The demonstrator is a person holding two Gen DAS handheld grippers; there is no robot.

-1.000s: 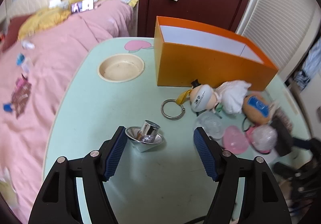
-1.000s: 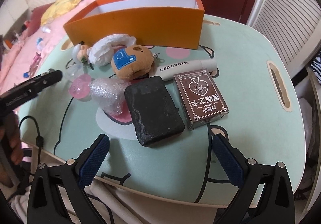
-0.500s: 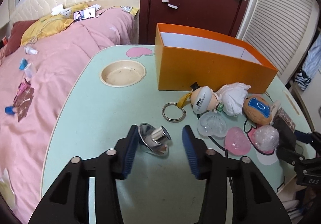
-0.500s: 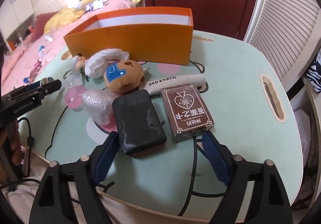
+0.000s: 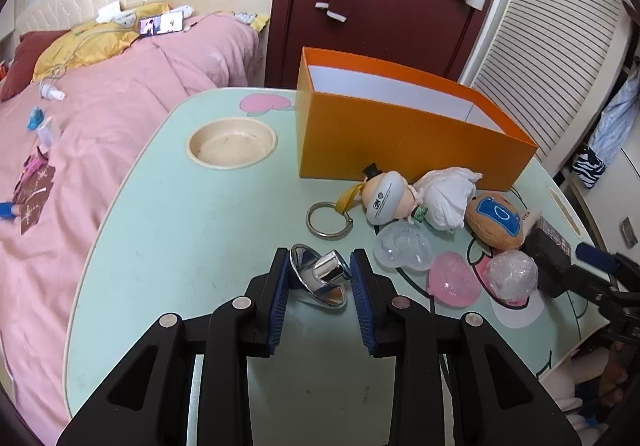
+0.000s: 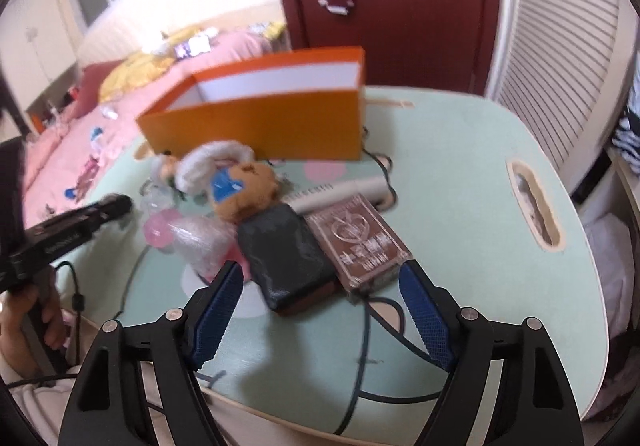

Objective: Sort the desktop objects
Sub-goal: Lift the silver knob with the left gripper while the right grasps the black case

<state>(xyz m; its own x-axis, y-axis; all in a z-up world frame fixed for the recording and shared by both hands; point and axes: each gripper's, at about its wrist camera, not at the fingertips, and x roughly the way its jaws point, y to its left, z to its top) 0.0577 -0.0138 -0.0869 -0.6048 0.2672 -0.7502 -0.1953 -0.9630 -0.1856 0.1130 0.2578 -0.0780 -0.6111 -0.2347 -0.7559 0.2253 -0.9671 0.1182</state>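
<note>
**Left jaws pinch the chrome funnel; right jaws hang wide over the black block**

The mint-green counter (image 5: 168,230) is cut off at its near edge by both grippers' black frames, and the right wrist view is blurred throughout, so print on the items there cannot be read. The orange box (image 5: 400,142) stands at the far side, open on top; its floor is hidden behind its front wall. A round cream cup well (image 5: 232,142) is sunk into the counter left of the box.

In front of the box lies a tight cluster: a white-capped doll keychain (image 5: 386,198) with its metal ring (image 5: 328,220), a brown plush (image 5: 494,220), a clear jelly piece (image 5: 402,246), a pink one (image 5: 454,278) and a bubble-wrapped lump (image 5: 512,274). The black block (image 6: 286,258) and the brown card pack (image 6: 360,242) touch side by side; a white tube (image 6: 340,192) behind them is partly covered.

The left gripper (image 5: 320,266) has narrowed from wide apart a second ago, and its jaws are closing onto the chrome funnel (image 5: 320,276), which now tilts on its side between the pads; before, it stood upright on the counter. The right gripper (image 6: 320,294) has narrowed somewhat since then; its jaws stand open, gripping nothing, with the near ends of the block and pack between the tips.
</note>
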